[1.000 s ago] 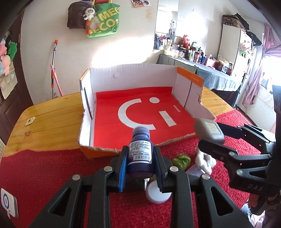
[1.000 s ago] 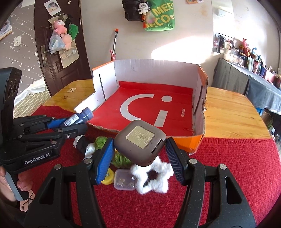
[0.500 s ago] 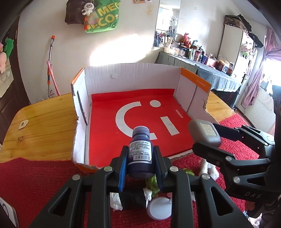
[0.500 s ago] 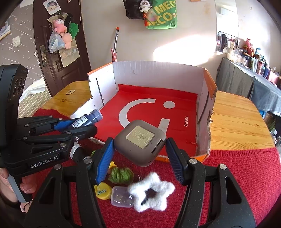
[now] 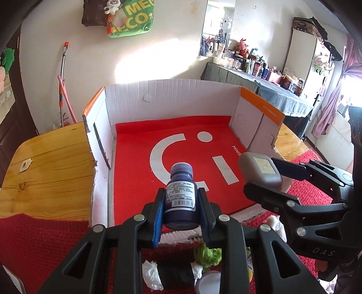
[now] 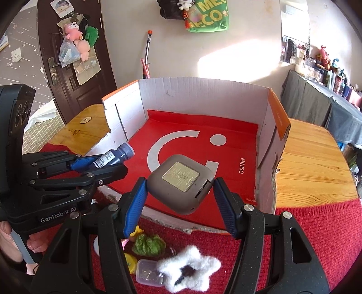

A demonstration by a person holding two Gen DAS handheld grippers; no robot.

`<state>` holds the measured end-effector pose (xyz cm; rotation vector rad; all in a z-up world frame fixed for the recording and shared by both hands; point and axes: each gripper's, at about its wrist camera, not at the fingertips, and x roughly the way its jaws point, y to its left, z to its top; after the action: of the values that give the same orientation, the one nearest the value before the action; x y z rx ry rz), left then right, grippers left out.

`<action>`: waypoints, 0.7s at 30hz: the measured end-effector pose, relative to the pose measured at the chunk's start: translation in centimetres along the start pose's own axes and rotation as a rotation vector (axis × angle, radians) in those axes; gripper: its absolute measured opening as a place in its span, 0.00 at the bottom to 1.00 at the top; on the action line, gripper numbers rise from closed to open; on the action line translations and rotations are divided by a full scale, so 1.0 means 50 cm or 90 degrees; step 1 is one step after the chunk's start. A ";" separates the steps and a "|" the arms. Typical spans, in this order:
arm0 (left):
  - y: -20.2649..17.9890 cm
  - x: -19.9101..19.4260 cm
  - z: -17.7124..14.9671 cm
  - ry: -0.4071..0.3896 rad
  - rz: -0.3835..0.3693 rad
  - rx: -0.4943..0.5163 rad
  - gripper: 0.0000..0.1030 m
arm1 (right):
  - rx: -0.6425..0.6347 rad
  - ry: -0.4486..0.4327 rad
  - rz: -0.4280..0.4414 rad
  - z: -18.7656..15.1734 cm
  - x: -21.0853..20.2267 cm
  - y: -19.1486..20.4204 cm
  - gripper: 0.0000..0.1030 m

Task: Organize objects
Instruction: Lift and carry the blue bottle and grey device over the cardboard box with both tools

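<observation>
While the left tool (image 5: 181, 211) grips a bottle (image 5: 180, 196), right tool (image 6: 179, 193) grips a grey case (image 6: 181, 183), box (image 6: 199, 99) ahead.

A cardboard box (image 6: 203, 101) sits on a wooden table (image 6: 312, 162), its near side open toward a knitted mat (image 6: 316, 230) that covers the table's near part. Over the box's front edge, the left gripper (image 5: 181, 210) holds a small labelled bottle (image 5: 181, 199) and the right gripper (image 6: 181, 196), to its right, holds a rounded square case (image 6: 181, 183). On the mat before the box lie a fluffy star (image 6: 190, 271), a small lidded container (image 6: 148, 271) touching its left side, and a leafy lettuce toy (image 6: 148, 244) just behind that. A tote bag (image 6: 208, 15) hangs on the wall behind the box, and a door (image 6: 67, 67) stands to the left.
</observation>
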<state>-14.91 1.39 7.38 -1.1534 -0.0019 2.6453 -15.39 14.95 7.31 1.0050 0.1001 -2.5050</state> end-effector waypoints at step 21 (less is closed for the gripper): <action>0.025 0.095 0.020 0.071 -0.008 -0.018 0.28 | 0.026 0.064 0.002 0.017 0.086 -0.029 0.57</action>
<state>-19.04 1.38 4.53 -1.3048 -0.0267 2.5736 -19.32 14.49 4.91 1.1470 0.0780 -2.4620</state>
